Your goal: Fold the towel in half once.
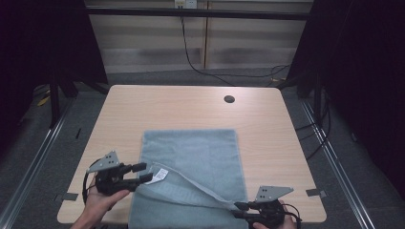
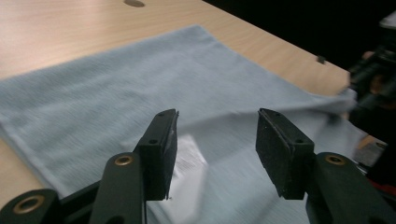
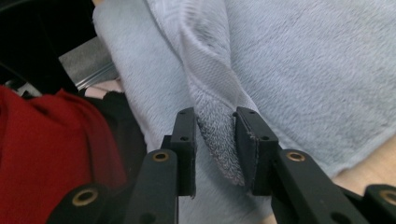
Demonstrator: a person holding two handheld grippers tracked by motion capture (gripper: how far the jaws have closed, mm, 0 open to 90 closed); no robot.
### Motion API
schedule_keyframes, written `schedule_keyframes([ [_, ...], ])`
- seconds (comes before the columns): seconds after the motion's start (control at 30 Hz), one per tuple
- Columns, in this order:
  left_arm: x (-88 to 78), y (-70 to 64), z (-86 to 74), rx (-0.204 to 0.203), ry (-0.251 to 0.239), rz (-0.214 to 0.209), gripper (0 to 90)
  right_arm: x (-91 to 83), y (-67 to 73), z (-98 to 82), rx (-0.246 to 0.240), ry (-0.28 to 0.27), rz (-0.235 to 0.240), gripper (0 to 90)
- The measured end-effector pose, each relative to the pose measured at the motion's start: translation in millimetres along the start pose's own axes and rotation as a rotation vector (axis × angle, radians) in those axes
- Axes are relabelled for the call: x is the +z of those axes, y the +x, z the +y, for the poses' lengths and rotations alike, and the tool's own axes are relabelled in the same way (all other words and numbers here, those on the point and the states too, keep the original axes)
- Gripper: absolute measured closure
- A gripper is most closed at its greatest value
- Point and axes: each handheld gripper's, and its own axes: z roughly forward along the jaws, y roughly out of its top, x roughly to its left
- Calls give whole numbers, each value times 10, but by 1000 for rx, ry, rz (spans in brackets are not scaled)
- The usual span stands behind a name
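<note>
I have a light blue towel (image 1: 191,162) lying flat on the wooden table (image 1: 143,105), its near end reaching the table's front edge. One long fold of it runs slantwise across the near part, from the towel's left edge toward its near right corner.

My left gripper (image 1: 141,172) sits just beside the towel's left edge, jaws pointing across the cloth. In the left gripper view its jaws stand well apart, with towel lying below them and neither pad pressing on it. A white sewn-in label (image 2: 189,161) lies on the towel right beside the left-hand pad; there is print on it, but it is too blurred for me to read.

My right gripper (image 1: 241,210) is at the towel's near right corner. In the right gripper view the raised fold of cloth (image 3: 219,135) stands between the two pads at a narrow gap; it lies against the right-hand pad, and on the other side a thin gap shows. So I read it as loosely around the fold, not clamped.

Beyond the towel, toward the table's far edge, is a round cable hole (image 1: 229,99). Nothing lies on the wood between it and the towel. A black cable (image 1: 191,57) hangs down the wall behind the table. Next to the towel's near edge in the right gripper view I see a red sleeve (image 3: 51,149).
</note>
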Motion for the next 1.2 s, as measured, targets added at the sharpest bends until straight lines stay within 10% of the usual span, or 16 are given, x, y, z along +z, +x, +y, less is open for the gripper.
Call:
schedule_keyframes([
  [0.17,413,393,86,-92,59,44,461,35,-11,12,-12,23,14,689],
  [0.43,629,239,-110,14,229,-27,417,-12,-45,17,8,-2,10,685],
  [0.5,645,241,-143,32,244,2,580,-9,-41,23,9,-4,11,681],
  [0.57,616,250,-146,45,241,-34,841,-11,-32,32,8,-6,6,671],
  [0.67,529,172,-126,52,242,-87,874,-40,-34,55,6,-15,0,655],
  [1.07,-164,-388,-206,143,103,-308,852,-256,-164,509,-15,-178,-85,504],
  [1.2,-161,-328,-201,93,79,-289,619,-136,-272,684,-23,-185,-82,510],
])
